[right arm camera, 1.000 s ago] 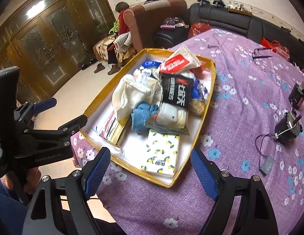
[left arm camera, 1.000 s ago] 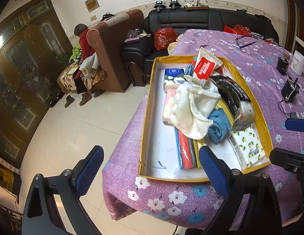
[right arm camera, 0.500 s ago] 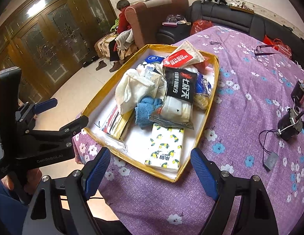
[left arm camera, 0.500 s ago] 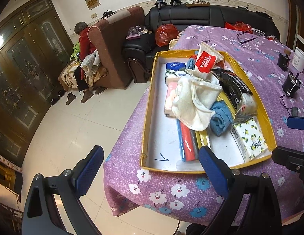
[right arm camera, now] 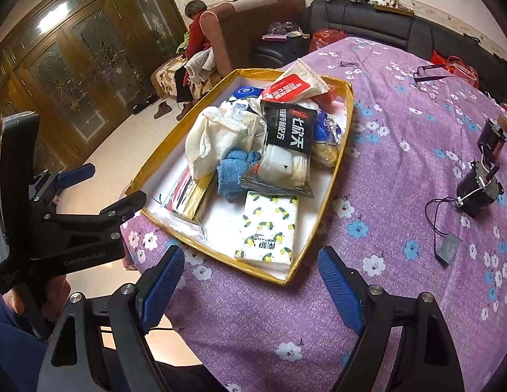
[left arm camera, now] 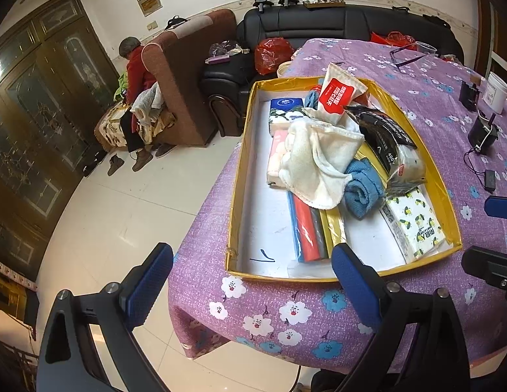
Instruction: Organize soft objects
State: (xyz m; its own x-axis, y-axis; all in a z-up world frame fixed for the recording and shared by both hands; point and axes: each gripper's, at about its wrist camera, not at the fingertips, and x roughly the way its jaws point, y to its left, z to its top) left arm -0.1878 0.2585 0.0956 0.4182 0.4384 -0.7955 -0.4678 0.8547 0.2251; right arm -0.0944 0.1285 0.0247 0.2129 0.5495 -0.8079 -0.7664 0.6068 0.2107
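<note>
A shallow yellow-rimmed box (left arm camera: 240, 150) (right arm camera: 338, 166) lies on the purple flowered tablecloth. In it are a white towel (left arm camera: 322, 160) (right arm camera: 211, 140), a blue cloth (left arm camera: 363, 187) (right arm camera: 235, 171), a lemon-print tissue pack (left arm camera: 416, 225) (right arm camera: 269, 228), a black-and-white packet (left arm camera: 389, 143) (right arm camera: 286, 150), a red-and-white pouch (left arm camera: 338, 93) (right arm camera: 294, 86) and flat coloured packs (left arm camera: 307, 232). My left gripper (left arm camera: 251, 281) is open and empty, short of the box's near edge; it also shows in the right wrist view (right arm camera: 99, 184). My right gripper (right arm camera: 250, 284) is open and empty, just before the box's near corner.
Small black devices with cables (right arm camera: 475, 192) and a white cup (left arm camera: 497, 93) sit on the table's right side, glasses (right arm camera: 430, 75) at the far end. A person sits by a brown armchair (left arm camera: 184, 75); a black sofa (left arm camera: 335, 26) stands behind. Tiled floor lies left of the table.
Both grippers have drawn back a little from the box; it looks smaller and farther in both views. Nothing in the box has moved.
</note>
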